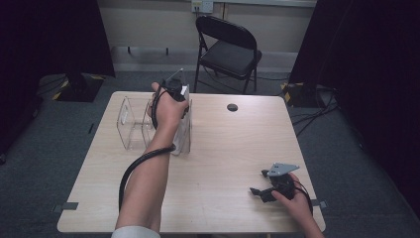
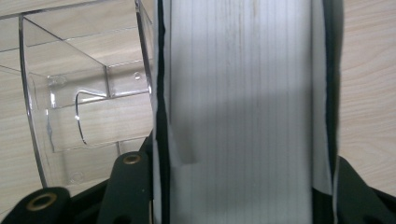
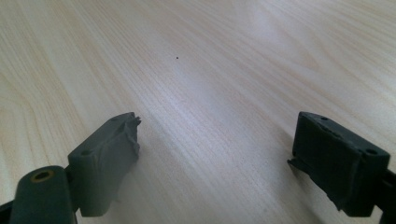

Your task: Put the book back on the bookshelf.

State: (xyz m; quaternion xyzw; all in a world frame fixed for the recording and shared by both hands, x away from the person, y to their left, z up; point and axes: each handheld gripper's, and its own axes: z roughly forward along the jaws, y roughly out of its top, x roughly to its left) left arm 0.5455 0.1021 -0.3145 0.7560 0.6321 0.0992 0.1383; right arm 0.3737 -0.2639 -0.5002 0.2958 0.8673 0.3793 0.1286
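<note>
Left gripper [image 1: 182, 99] is clamped on a thick white book [image 2: 243, 107] w/ black covers, its jaws squeezing the block across its thickness; in the left gripper view the page edges run straight up between them. The book stands upright on the counter [image 1: 237, 148], just right of a clear acrylic holder [image 1: 134, 124], prob. a file/book stand w/ several upright dividers. Held from above by the top end, the book stays vertical and can be slid sideways or lowered w/o tipping; that grip suits parking it in or next to a slot. Whether it touches the holder's right wall or sits just beside it can't be told, since the forearm covers that edge in the high view.

Holder itself: transparent, open at the top and one side, curved cut-outs in the walls. Its compartments look empty; only wood grain shows through the plastic. No other book or paper inside as far as visible.

Right gripper [image 1: 262, 191] rests low at the near right part of the counter, well apart from the book, jaws spread wide w/ nothing between them, just bare wood. It seems parked out of the way while the left one does the work.

Farther out: small dark round cap [image 1: 232, 107] in the counter top, and a black folding chair [image 1: 225, 49] behind it.
</note>
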